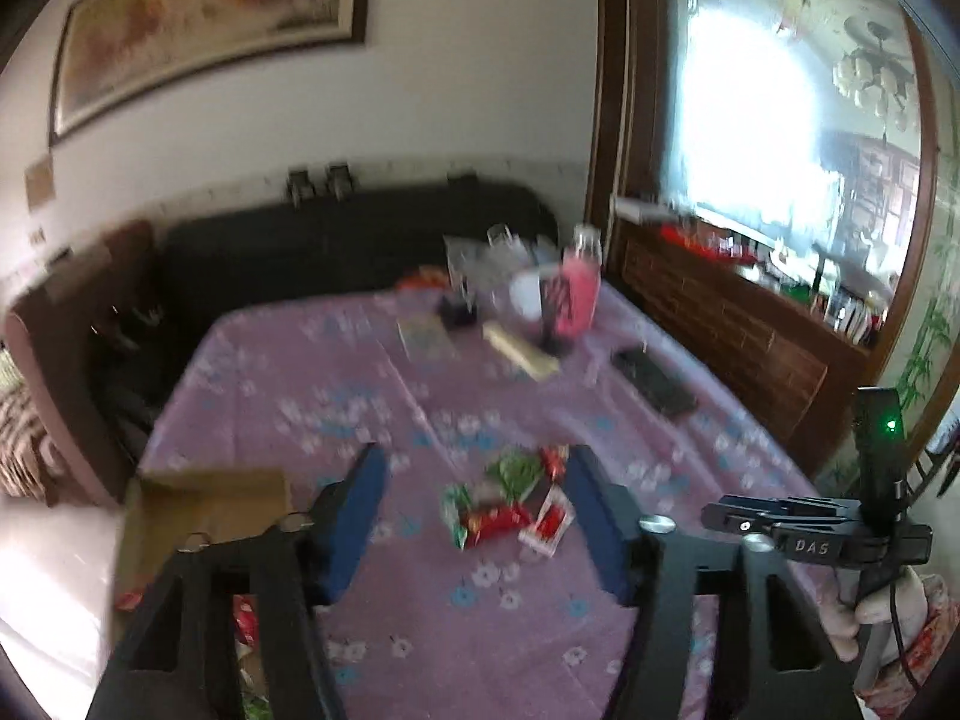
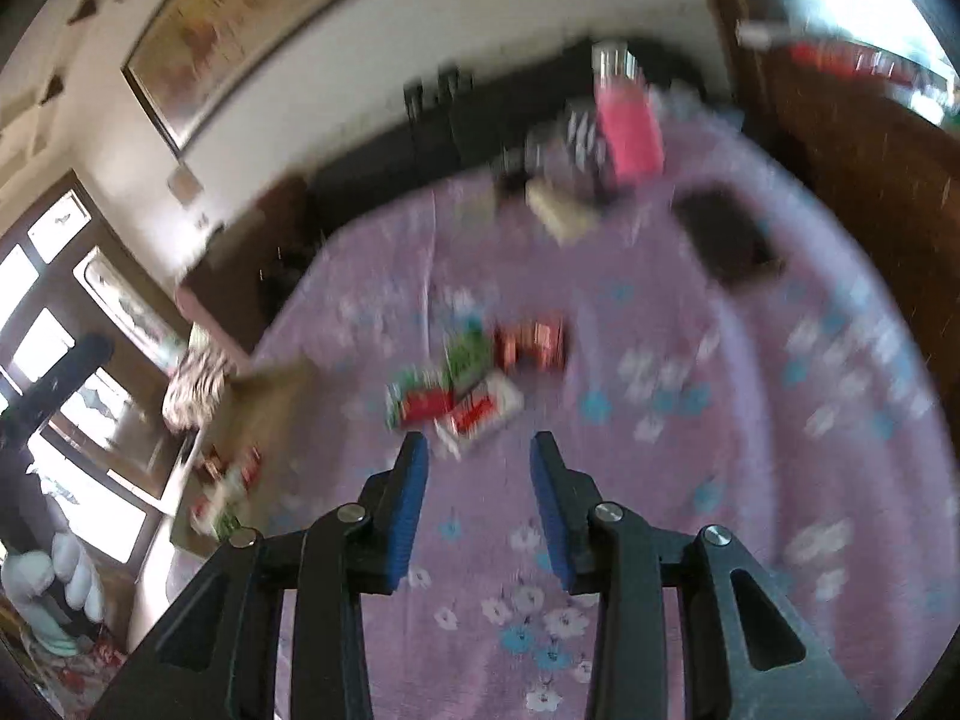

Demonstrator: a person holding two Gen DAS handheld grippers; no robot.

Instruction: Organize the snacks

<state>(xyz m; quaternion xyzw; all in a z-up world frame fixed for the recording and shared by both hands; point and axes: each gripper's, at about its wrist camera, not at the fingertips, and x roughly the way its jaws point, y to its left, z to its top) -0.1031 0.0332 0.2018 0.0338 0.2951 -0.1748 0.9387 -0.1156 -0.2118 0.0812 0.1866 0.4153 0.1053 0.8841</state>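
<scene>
Left gripper [image 1: 474, 468] above floral tablecloth [image 1: 372, 396].

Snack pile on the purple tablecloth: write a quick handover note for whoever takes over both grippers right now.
Left gripper: jaws open, nothing held, aimed at the snack pile.
Right gripper: jaws open, empty, just short of the same pile.
Snacks: a small cluster of red and green packets lies loose mid-table on the tablecloth.
Cardboard box: at the table's left edge, with some red and green packets already in it.
Done: part of the snacks appear boxed.
Left: probably pick up the remaining pile and move it to the box. Frames are blurred, so an exact packet count is unclear.
</scene>
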